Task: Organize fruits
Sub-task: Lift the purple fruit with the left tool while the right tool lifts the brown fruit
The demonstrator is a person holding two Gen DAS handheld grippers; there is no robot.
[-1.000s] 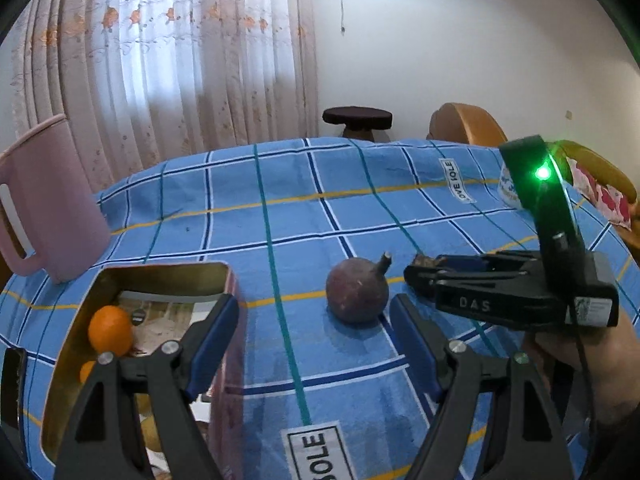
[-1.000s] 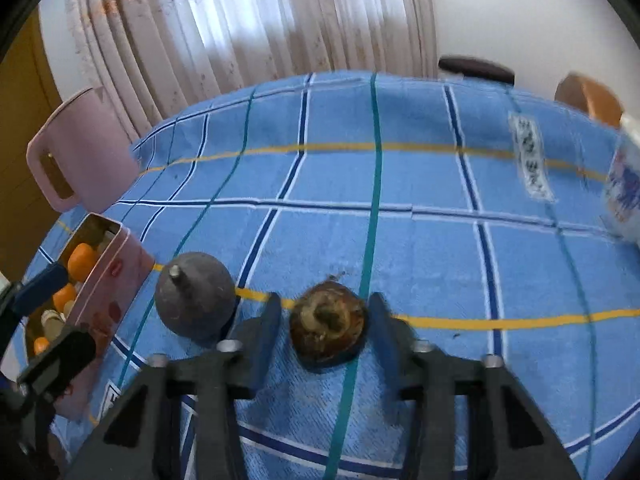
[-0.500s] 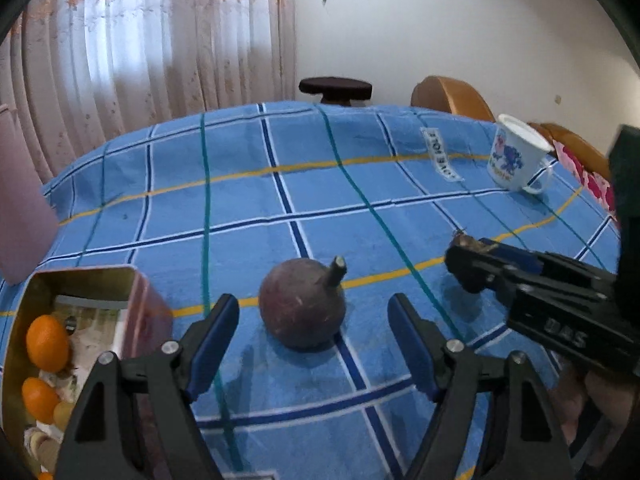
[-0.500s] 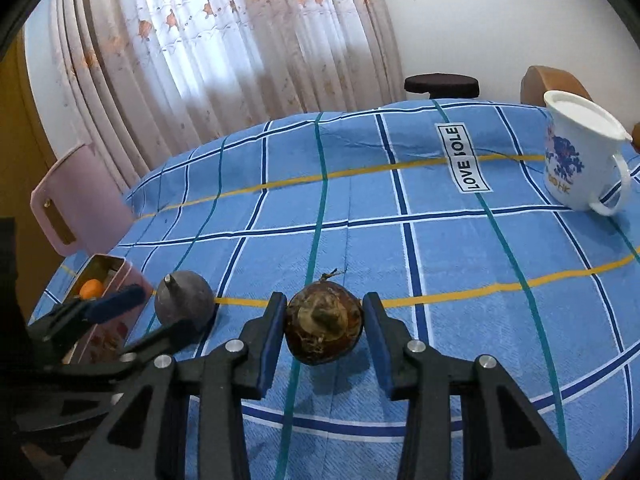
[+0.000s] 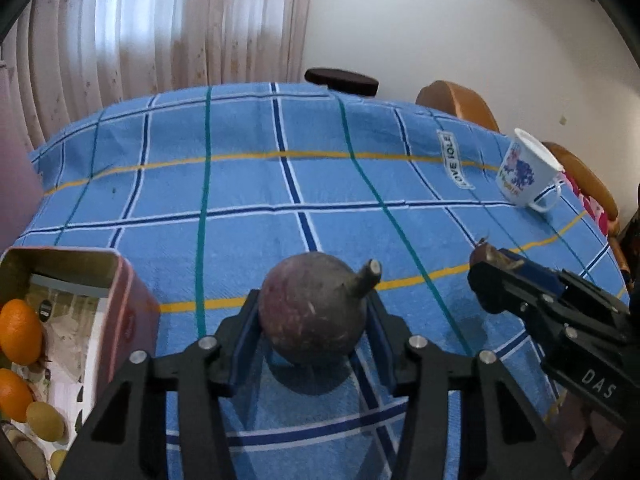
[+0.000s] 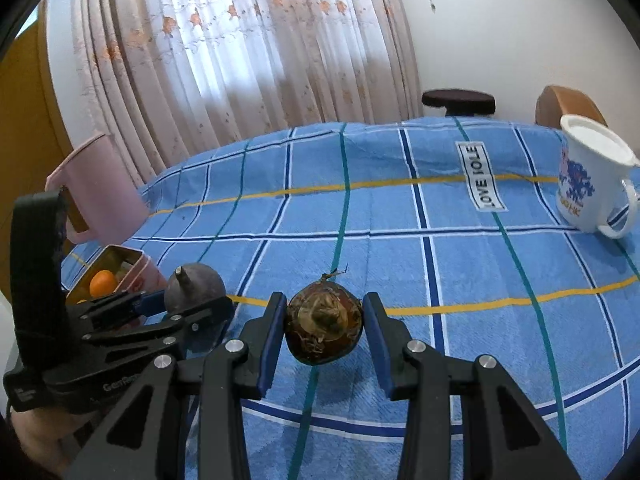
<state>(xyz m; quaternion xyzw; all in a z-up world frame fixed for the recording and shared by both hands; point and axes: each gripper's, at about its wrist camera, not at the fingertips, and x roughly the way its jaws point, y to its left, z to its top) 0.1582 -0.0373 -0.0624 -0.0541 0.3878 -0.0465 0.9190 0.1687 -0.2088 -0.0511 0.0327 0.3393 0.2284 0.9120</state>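
Between blue fingers (image 5: 250, 330), a round, matte purple fruit (image 5: 312, 308).

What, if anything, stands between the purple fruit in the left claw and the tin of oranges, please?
Nothing visible does. The purple fruit sits between the left claw's fingers, and only bare cloth separates it from the tin to its left; its near wall must be cleared.

Both wrist views low, close, facing curtain (image 5: 168, 28); share tablecloth (image 6: 400, 216).

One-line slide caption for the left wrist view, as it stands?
Left tongs clamp a purple stemmed fruit on the blue checked cloth, beside the tin of oranges.
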